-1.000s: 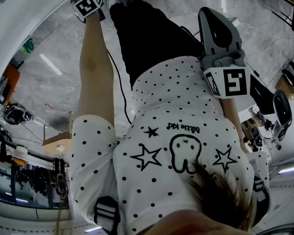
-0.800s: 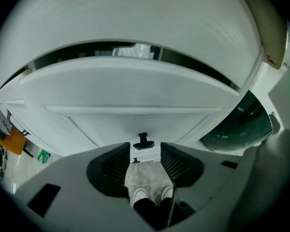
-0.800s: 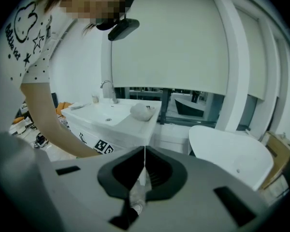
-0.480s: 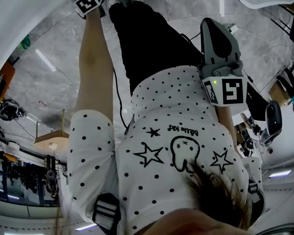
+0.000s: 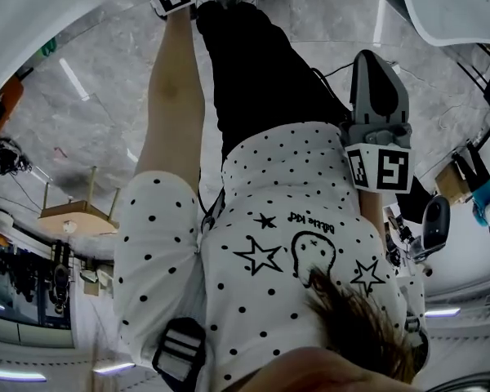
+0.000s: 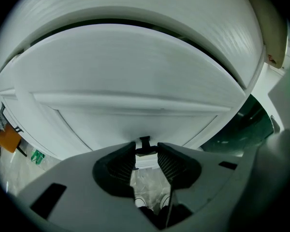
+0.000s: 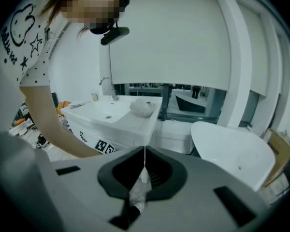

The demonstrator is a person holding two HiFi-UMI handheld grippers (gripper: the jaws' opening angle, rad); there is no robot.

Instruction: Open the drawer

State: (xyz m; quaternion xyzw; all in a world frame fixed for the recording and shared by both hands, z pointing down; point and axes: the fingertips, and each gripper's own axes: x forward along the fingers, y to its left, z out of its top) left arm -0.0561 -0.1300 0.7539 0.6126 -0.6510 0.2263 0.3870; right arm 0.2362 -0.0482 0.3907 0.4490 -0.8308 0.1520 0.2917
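Two jaws of my left hand-held gripper (image 6: pixel 146 151) have just been closing and stand a little apart either side of the small dark knob (image 6: pixel 144 142) on the white drawer front (image 6: pixel 135 81), which looks shut. Whether the pads bite yet I can't quite tell. I should clamp squarely, then pull straight back. My right hand-held gripper (image 7: pixel 144 153) is closed on nothing.

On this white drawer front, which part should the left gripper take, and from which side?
Probably the small dark handle that juts from the flat white drawer front; nothing else there offers a hold. Come straight at the panel, one jaw to each side. The left gripper is lined up so: its jaws have just been closing with the handle between their tips.
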